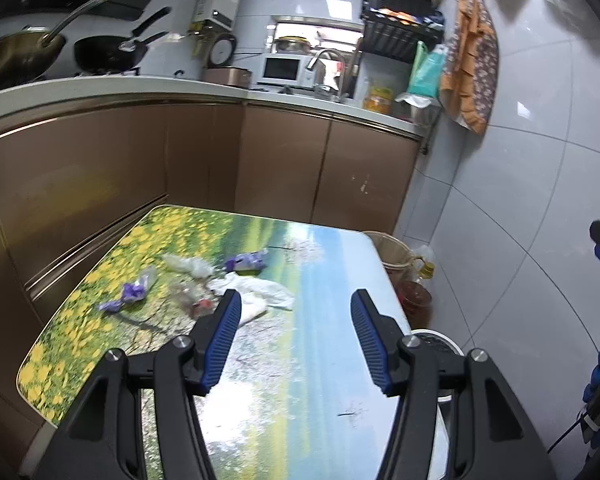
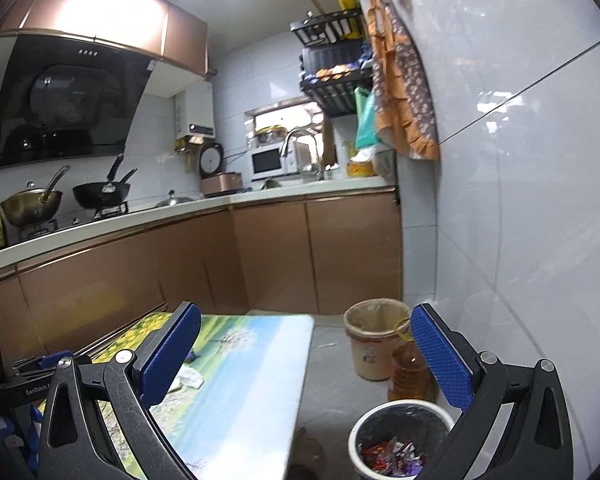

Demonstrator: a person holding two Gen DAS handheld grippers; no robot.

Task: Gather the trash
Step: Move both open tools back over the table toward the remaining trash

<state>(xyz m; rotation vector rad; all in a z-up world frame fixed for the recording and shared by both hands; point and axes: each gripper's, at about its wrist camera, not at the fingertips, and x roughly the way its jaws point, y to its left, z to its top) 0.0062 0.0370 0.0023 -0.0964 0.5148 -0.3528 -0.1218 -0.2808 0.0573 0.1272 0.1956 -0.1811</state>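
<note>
Blue ribbed pads on the left gripper [image 1: 296,300] stand about half apart with nothing between them, hanging above the table [image 1: 324,360] and tipped down toward the litter. On the flower-print tabletop, from the left: a purple wrapper [image 1: 126,294], a clear crumpled bag [image 1: 186,264], a small red-and-clear scrap [image 1: 198,304] just beside the left pad, a white tissue [image 1: 260,290], and another purple wrapper [image 1: 246,261] behind it. Over to the right gripper [image 2: 306,354]: its jaws gape wide and empty, held nearly level past the table's edge. Below it on the floor sits a white bin [image 2: 358,432] with bright wrappers inside, a tan bin [image 2: 370,354] farther back, and an amber oil jug [image 2: 408,376] between them.
</note>
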